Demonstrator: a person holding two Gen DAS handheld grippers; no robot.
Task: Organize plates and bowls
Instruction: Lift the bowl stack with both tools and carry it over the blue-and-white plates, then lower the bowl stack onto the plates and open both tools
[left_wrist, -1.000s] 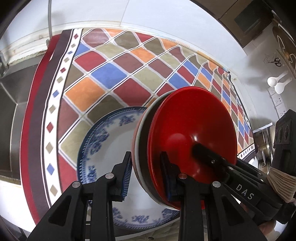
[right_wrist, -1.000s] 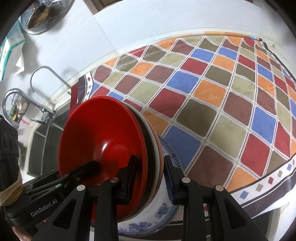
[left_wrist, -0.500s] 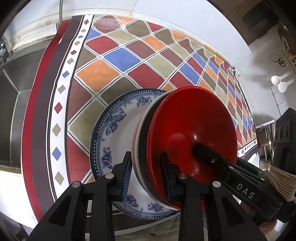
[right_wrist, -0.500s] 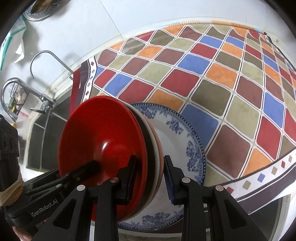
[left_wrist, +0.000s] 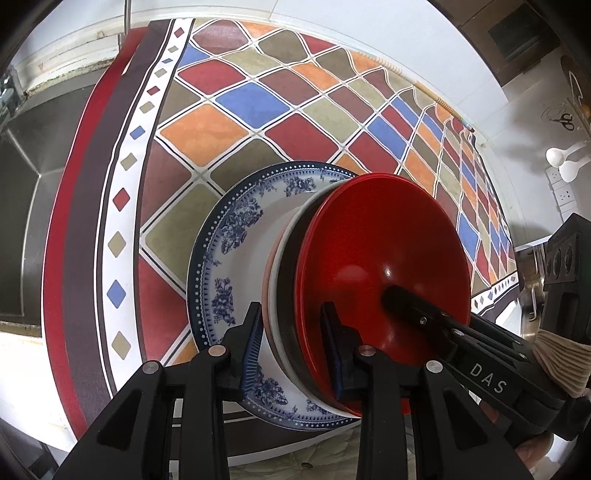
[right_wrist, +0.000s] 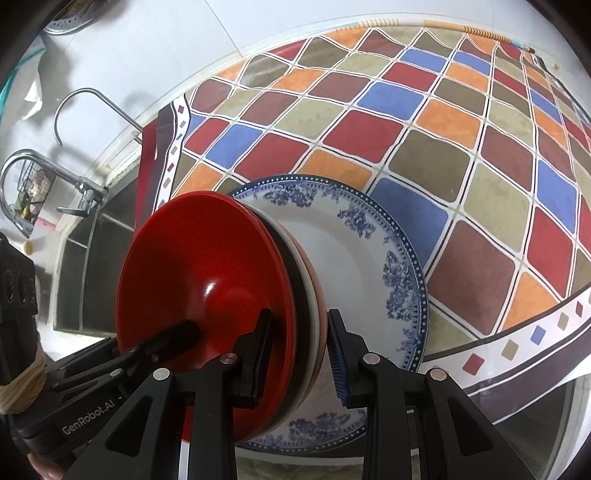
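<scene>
As both views look steeply down, I see at the bottom of the left wrist view my left gripper (left_wrist: 291, 347) clenched across the rim of a stack of bowls (left_wrist: 384, 273), one blue pad on the pink underside, the other inside the red top bowl. At the bottom of the right wrist view my right gripper (right_wrist: 299, 350) grasps the opposite rim of the same stack (right_wrist: 207, 291) in the same way. Each gripper shows in the other's view, reaching into the red bowl from the lower corner.

Below the red bowl I can make out dark, white and pink rims nested together. Just under the stack, at the centre of both frames, a blue-and-white floral plate (left_wrist: 236, 254) lies flat on the tabletop; I cannot tell whether the stack touches it.

Beyond the plate, a checked cloth (right_wrist: 424, 155) of red, blue, orange and olive diamonds covers the tabletop. At the left of the right wrist view stand a sink (right_wrist: 96, 258) and a curved tap (right_wrist: 44, 166).
</scene>
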